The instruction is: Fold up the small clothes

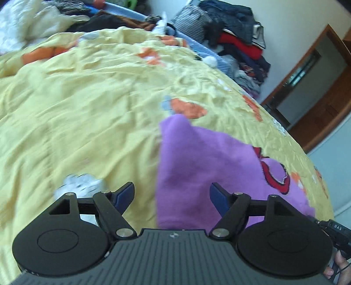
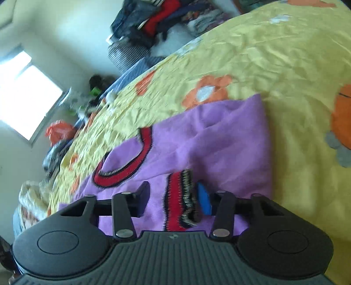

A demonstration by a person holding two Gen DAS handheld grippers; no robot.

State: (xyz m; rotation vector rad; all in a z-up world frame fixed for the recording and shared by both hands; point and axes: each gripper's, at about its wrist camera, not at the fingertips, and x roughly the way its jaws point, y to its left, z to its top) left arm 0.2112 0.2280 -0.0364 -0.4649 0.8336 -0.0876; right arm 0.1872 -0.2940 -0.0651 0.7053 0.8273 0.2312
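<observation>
A purple garment [image 1: 197, 164] with red and black trim [image 1: 274, 177] lies flat on a yellow flowered bedspread [image 1: 87, 109]. My left gripper [image 1: 171, 194] is open over the garment's left edge, with nothing pinched between its blue pads. In the right wrist view the same purple garment [image 2: 219, 142] shows a curved red trim [image 2: 122, 173] and a striped red, black and grey cuff [image 2: 177, 203]. My right gripper [image 2: 173, 195] straddles that cuff. Its blue right pad [image 2: 204, 199] touches the cuff, while the left one stands apart on the purple fabric.
Piles of clothes [image 1: 237, 39] are heaped along the far side of the bed, seen again as a clothes pile [image 2: 153, 19] by the wall. A wooden door [image 1: 318, 87] stands at the right. A bright window [image 2: 26, 92] is at the left. A white patch [image 1: 81, 184] lies near my left finger.
</observation>
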